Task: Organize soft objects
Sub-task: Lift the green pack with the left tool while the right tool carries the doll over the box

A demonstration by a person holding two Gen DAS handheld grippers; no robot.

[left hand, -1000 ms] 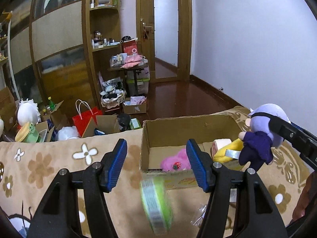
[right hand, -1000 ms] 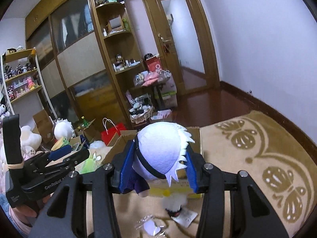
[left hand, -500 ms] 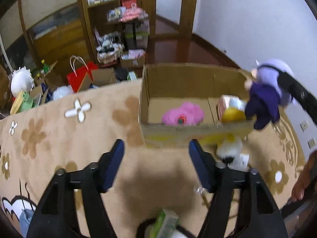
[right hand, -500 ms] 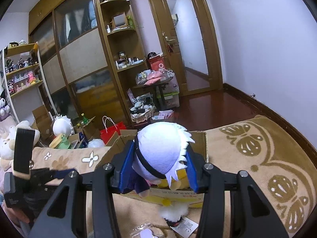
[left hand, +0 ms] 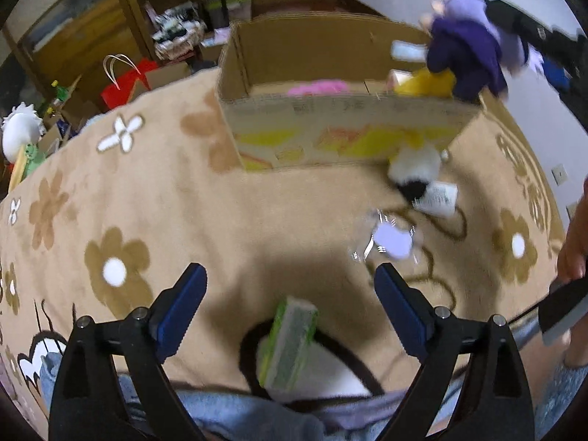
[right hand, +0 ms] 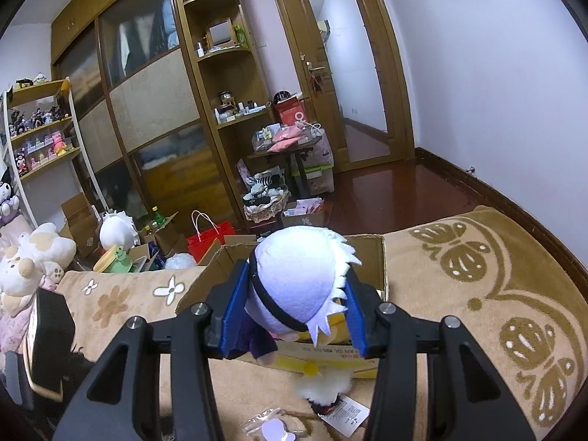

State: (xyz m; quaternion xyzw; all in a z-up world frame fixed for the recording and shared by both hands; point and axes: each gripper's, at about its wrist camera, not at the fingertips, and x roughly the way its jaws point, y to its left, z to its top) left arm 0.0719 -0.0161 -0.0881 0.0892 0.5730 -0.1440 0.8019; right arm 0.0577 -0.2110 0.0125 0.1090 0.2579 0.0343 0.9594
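Note:
My right gripper [right hand: 292,308] is shut on a plush doll [right hand: 299,286] with white hair and a purple body, held over the near right edge of the open cardboard box [right hand: 367,253]. In the left wrist view the doll [left hand: 466,47] hangs above the box [left hand: 345,136], which holds a pink plush [left hand: 318,87] and a yellow toy [left hand: 426,82]. My left gripper [left hand: 290,294] is open, low over the blanket, with a green-edged sponge [left hand: 288,341] lying between and below its fingers.
A white and black furry toy with a tag [left hand: 417,169] and a clear bag with a lilac item [left hand: 391,242] lie on the beige flowered blanket [left hand: 128,202] in front of the box. Plush toys [right hand: 33,257] sit far left. Cluttered floor and shelves stand beyond.
My left gripper pulled back and tilted down; the sponge now lies on the blanket near it. My right gripper carried the doll closer over the box.

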